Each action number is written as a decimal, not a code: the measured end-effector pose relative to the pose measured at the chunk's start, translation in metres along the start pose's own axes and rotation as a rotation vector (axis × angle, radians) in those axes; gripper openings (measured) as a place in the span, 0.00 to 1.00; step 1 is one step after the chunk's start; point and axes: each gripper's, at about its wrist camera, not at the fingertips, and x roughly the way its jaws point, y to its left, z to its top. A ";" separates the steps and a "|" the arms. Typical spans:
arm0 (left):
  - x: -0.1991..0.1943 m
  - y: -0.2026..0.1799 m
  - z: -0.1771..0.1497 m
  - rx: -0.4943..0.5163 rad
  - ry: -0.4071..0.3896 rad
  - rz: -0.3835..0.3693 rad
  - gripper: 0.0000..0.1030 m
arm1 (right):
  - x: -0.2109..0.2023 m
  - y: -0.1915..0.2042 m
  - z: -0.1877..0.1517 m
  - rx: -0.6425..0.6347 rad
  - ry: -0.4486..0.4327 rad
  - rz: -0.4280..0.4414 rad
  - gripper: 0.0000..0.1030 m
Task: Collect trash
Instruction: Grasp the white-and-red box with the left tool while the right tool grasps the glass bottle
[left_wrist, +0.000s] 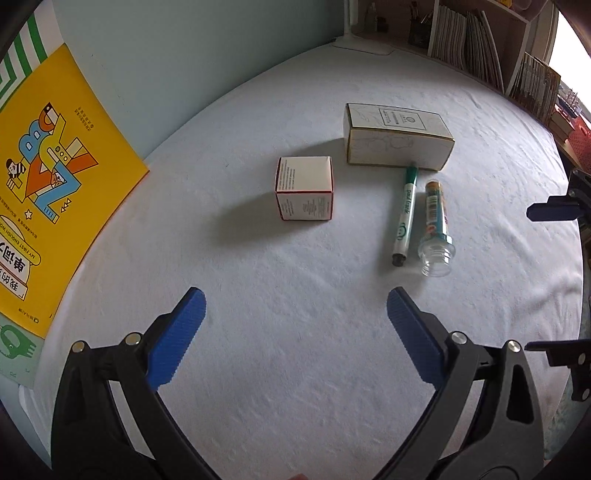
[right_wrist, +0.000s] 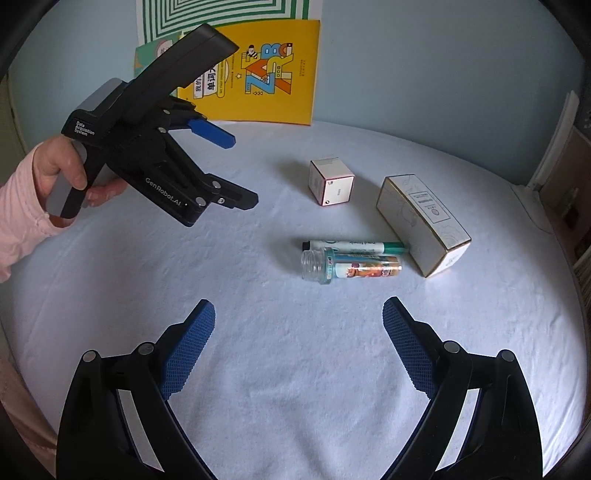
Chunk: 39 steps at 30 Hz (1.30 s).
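Observation:
On the white cloth lie a small white cube box (left_wrist: 304, 188) (right_wrist: 331, 182), a long white box (left_wrist: 399, 137) (right_wrist: 424, 223), a green marker (left_wrist: 405, 214) (right_wrist: 354, 245) and an empty clear plastic bottle with a colourful label (left_wrist: 436, 229) (right_wrist: 351, 266). My left gripper (left_wrist: 295, 306) is open and empty, above the cloth short of the items; it also shows in the right wrist view (right_wrist: 240, 168), held at the left. My right gripper (right_wrist: 299, 314) is open and empty, just short of the bottle; its fingers (left_wrist: 550, 211) show at the left view's right edge.
A yellow book (left_wrist: 44, 177) (right_wrist: 258, 70) leans on the pale blue wall at the table's edge. A shelf with books (left_wrist: 480, 40) and a white lamp base (left_wrist: 362, 46) stand at the far side.

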 end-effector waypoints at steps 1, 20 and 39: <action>0.004 0.001 0.003 0.001 0.001 -0.005 0.93 | 0.005 0.000 0.002 -0.001 0.005 0.002 0.88; 0.069 0.013 0.049 0.003 0.003 -0.053 0.93 | 0.052 -0.011 0.022 -0.059 0.019 -0.062 0.49; 0.076 0.007 0.047 0.041 -0.003 -0.093 0.41 | 0.029 0.006 0.005 -0.095 -0.024 -0.109 0.25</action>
